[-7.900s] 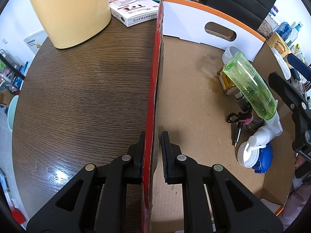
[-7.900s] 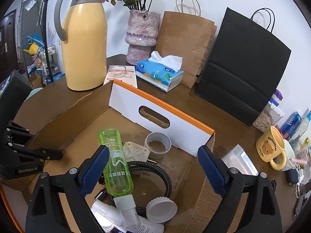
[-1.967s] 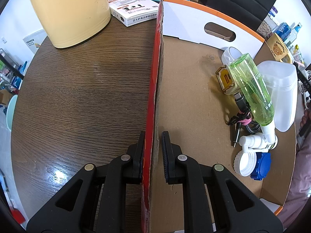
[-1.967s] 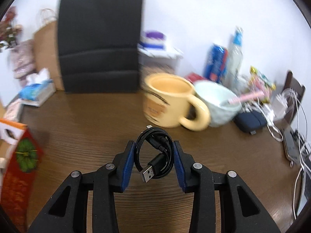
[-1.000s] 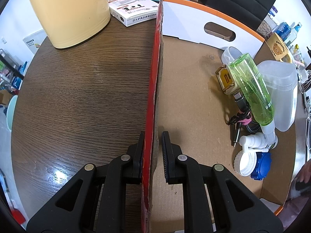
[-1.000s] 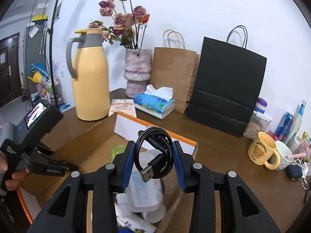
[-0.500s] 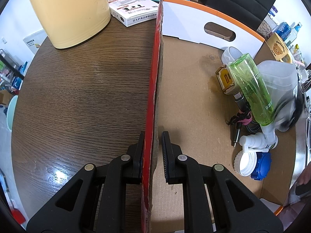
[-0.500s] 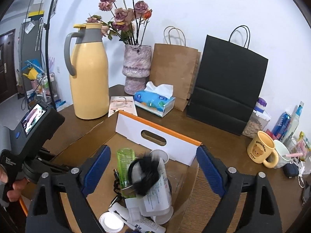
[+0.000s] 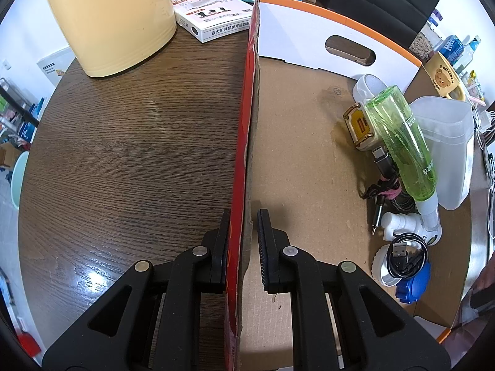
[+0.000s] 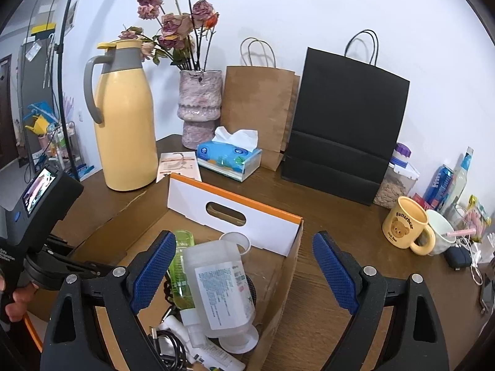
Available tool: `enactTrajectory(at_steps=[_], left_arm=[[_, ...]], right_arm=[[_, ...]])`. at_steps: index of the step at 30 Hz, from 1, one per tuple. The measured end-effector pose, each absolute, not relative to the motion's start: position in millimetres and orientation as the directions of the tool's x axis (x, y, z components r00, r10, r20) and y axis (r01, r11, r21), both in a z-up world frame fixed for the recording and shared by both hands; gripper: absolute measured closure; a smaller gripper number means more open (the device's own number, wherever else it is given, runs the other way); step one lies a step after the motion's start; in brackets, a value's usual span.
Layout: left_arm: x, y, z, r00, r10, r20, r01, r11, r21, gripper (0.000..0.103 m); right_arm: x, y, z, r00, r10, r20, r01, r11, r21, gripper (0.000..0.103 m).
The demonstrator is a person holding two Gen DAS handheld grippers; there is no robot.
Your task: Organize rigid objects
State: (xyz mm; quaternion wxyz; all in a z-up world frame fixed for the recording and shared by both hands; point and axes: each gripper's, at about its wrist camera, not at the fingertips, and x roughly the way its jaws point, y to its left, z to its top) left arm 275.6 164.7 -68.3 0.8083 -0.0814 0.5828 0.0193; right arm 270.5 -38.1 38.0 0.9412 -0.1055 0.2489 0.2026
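The right gripper [image 10: 243, 273] hangs over the near end of the cardboard box [image 10: 280, 273] with its blue waffle-textured pads spread wide and nothing between them — its jaws have just been opening, and the coiled black USB cable [image 9: 407, 255] they carried a second ago now lies in the box, draped across a white lid [image 9: 383, 273] and a blue cap [image 9: 416, 287] at the near end of the pile. By my reading that item is delivered, and this hand is free to fetch another piece from the table. The left gripper [image 9: 243, 232] is clamped on the box's red-printed side wall [image 9: 244, 130], one black ribbed pad on each face of the corrugated edge, holding the box in the same spot as in the earlier views. Farther in, the pile is mostly smooth hard plastic: a translucent green bottle [image 9: 402, 142] lying on its side, a frosted white jug [image 9: 448, 142] with a printed label beside it, a white pump nozzle, and a braided cable bound with a pink tie. Beyond stands the box's white end panel [image 10: 235, 213] with an oval handle cut-out and an orange rim, then the dark wood-grain table [image 9: 123, 142] and the glossy yellow carafe [image 10: 126, 123].
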Motion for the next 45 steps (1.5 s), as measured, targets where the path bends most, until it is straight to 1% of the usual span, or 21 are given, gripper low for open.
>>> enactTrajectory(at_steps=[5,9,10,11,12,13,15,16,17,18,22,25,28,32,37,42,45], left_arm=[[275.6,163.8,-66.3,0.327,-0.052,-0.944,-0.124,0.987,-0.098,0.093],[275.1,155.9,-57.3,0.353,-0.001,-0.935,-0.118,0.992,-0.046,0.093],[273.1,154.8,-51.5,0.378,0.013,-0.926,-0.125,0.991,-0.037,0.089],[270.5,154.0,-46.2,0.401,0.023,-0.916,-0.13,0.991,-0.032,0.08],[266.9,152.8,-38.8,0.427,0.031,-0.904,-0.134,0.991,-0.029,0.067],[260.7,150.5,-27.4,0.464,0.038,-0.885,-0.137,0.99,-0.029,0.06],[245.8,144.8,-3.5,0.541,0.041,-0.84,-0.131,0.991,-0.036,0.028],[233.1,139.6,13.6,0.597,0.048,-0.801,-0.124,0.992,-0.033,0.019],[221.3,135.0,27.1,0.642,0.059,-0.764,-0.122,0.992,-0.025,0.002],[203.1,127.9,44.2,0.703,0.073,-0.708,-0.118,0.993,-0.015,0.0],[142.6,106.8,79.5,0.82,0.084,-0.566,-0.104,0.995,-0.004,0.0],[98.8,94.2,87.5,0.875,0.093,-0.476,-0.111,0.994,-0.011,0.0],[61.2,85.6,85.8,0.905,0.099,-0.414,-0.109,0.994,-0.002,0.0],[21.1,71.5,76.8,0.921,0.079,-0.381,-0.085,0.996,0.0,0.0],[-24.0,58.1,59.5,0.93,0.067,-0.362,-0.075,0.997,-0.008,0.0],[-49.0,47.8,47.2,0.936,0.086,-0.342,-0.089,0.996,0.006,0.0],[-53.6,45.3,43.8,0.933,0.083,-0.349,-0.086,0.996,0.007,0.0]], right_arm=[[264.0,-56.4,37.1,0.809,0.305,-0.503,-0.393,0.916,-0.076,0.009],[249.0,-78.4,40.7,0.819,0.297,-0.491,-0.366,0.929,-0.049,0.009],[244.4,-83.0,42.4,0.822,0.296,-0.487,-0.362,0.931,-0.045,0.009],[239.0,-87.8,44.2,0.826,0.296,-0.48,-0.358,0.933,-0.042,0.009],[232.8,-92.6,46.4,0.829,0.297,-0.473,-0.356,0.934,-0.038,0.009],[225.5,-97.6,49.1,0.833,0.3,-0.465,-0.356,0.934,-0.034,0.009],[212.6,-105.6,54.6,0.84,0.304,-0.45,-0.352,0.935,-0.026,0.009],[206.5,-109.2,57.3,0.844,0.305,-0.442,-0.35,0.937,-0.021,0.009],[199.4,-113.2,60.6,0.849,0.305,-0.431,-0.345,0.938,-0.015,0.009],[190.1,-117.2,64.5,0.855,0.306,-0.418,-0.341,0.94,-0.01,0.009],[152.2,-131.1,75.3,0.878,0.304,-0.37,-0.324,0.946,0.008,0.009],[118.6,-140.1,78.5,0.891,0.297,-0.344,-0.311,0.95,0.015,0.009],[84.8,-149.1,77.7,0.901,0.288,-0.325,-0.297,0.955,0.022,0.009],[40.6,-161.4,71.3,0.915,0.266,-0.303,-0.267,0.963,0.038,0.009],[-7.2,-169.4,57.5,0.919,0.247,-0.309,-0.249,0.968,0.033,0.009],[-34.3,-173.1,47.7,0.921,0.222,-0.321,-0.227,0.974,0.022,0.009],[-43.6,-177.7,46.3,0.925,0.212,-0.314,-0.216,0.976,0.023,0.009]])
